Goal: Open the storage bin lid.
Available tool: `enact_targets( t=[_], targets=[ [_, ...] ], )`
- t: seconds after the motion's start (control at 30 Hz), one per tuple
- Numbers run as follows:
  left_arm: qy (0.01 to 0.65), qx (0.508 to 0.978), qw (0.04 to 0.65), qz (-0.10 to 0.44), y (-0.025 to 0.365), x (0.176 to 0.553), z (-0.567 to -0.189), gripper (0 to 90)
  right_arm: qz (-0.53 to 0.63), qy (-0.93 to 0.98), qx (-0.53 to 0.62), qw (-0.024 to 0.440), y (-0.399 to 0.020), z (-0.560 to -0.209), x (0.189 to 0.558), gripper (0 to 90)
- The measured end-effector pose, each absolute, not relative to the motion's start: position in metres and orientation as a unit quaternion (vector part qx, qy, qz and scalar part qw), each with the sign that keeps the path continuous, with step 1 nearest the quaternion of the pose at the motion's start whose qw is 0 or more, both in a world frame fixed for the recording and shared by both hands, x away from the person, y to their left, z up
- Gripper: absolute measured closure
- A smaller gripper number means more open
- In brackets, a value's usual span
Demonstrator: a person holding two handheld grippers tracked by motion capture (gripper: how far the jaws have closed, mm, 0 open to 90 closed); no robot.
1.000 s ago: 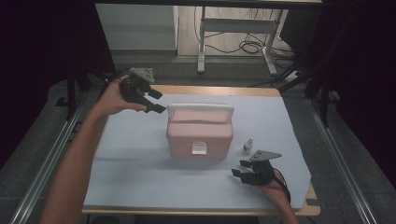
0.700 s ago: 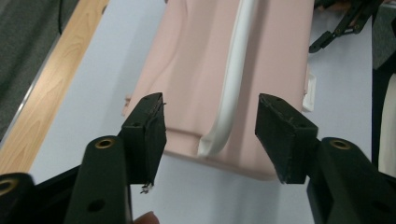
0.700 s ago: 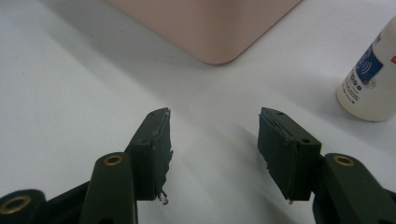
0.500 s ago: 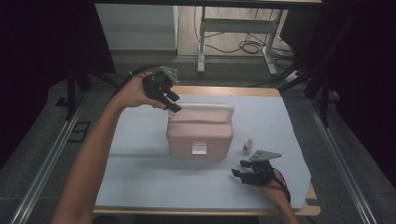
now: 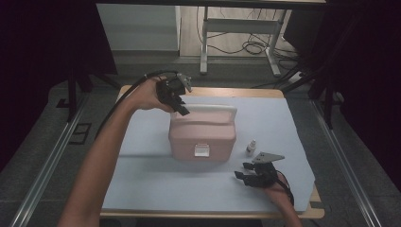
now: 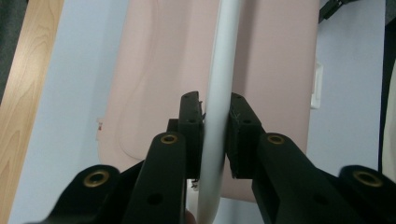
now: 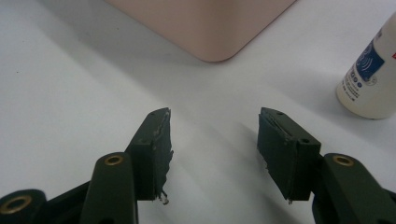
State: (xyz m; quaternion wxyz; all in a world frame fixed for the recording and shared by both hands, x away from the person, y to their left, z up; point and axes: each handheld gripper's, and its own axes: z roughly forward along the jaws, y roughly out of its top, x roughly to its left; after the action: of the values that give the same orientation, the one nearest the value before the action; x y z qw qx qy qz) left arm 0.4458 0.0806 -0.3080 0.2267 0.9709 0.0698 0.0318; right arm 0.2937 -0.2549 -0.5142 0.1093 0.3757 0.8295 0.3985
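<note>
A pink lidded box stands mid-table, its white handle lying along the far top edge. My left gripper is at the handle's left end. In the left gripper view its jaws have just been closing, and the pads now press both sides of the white handle above the pink lid. My right gripper rests on the mat at the front right, open with nothing between its fingers. It faces the box's corner. A small white bottle stands just right of the box.
A pale blue mat covers the wooden table. The box has a white latch on its near face. The small bottle stands close ahead and to the right of my right gripper. Dark frame rails run along both table sides.
My left hand has moved right from the table's far left corner to the box's handle, and its jaws have closed onto the handle. The right gripper has stayed in place.
</note>
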Motion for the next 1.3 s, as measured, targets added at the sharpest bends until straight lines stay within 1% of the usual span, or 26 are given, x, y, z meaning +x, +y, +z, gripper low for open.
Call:
enact_targets(
  t=[0.17,0.23,0.37,0.43,0.5,0.6,0.73,0.77,0.8,0.83,1.0,1.3],
  targets=[
    [0.055,0.974,0.216,0.03,0.08,0.448,-0.304,79.9,0.4,0.828,0.376,0.112,-0.254,-0.513,0.294,45.6],
    [0.061,0.971,0.228,0.023,0.081,0.451,-0.303,79.9,0.402,0.828,0.375,0.112,-0.254,-0.512,0.293,46.1],
    [0.059,0.969,0.24,0.016,0.085,0.458,-0.299,79.6,0.407,0.826,0.372,0.115,-0.253,-0.51,0.292,49.1],
    [0.059,0.968,0.245,0.011,0.086,0.461,-0.298,79.5,0.412,0.824,0.371,0.116,-0.252,-0.507,0.291,52.1],
    [0.058,0.968,0.246,0.007,0.086,0.463,-0.297,79.5,0.421,0.821,0.366,0.121,-0.252,-0.502,0.29,57.0],
    [0.058,0.967,0.247,0.003,0.086,0.464,-0.297,79.6,0.441,0.813,0.36,0.126,-0.249,-0.488,0.286,70.3],
    [0.058,0.967,0.248,0.001,0.087,0.465,-0.296,79.6,0.469,0.796,0.352,0.149,-0.245,-0.464,0.281,83.1],
    [0.058,0.967,0.248,0.001,0.087,0.465,-0.296,79.6,0.469,0.796,0.352,0.149,-0.245,-0.464,0.281,83.1],
    [0.058,0.967,0.248,-0.001,0.087,0.466,-0.296,79.6,0.478,0.791,0.349,0.155,-0.245,-0.457,0.28,85.6],
    [0.059,0.967,0.247,-0.004,0.087,0.466,-0.296,79.7,0.496,0.781,0.34,0.17,-0.241,-0.441,0.279,89.4],
    [0.063,0.967,0.247,-0.008,0.087,0.467,-0.295,79.7,0.505,0.774,0.333,0.188,-0.23,-0.426,0.288,90.0],
    [0.063,0.966,0.25,-0.015,0.088,0.469,-0.295,79.9,0.518,0.761,0.341,0.192,-0.215,-0.423,0.299,90.0]
  ],
)
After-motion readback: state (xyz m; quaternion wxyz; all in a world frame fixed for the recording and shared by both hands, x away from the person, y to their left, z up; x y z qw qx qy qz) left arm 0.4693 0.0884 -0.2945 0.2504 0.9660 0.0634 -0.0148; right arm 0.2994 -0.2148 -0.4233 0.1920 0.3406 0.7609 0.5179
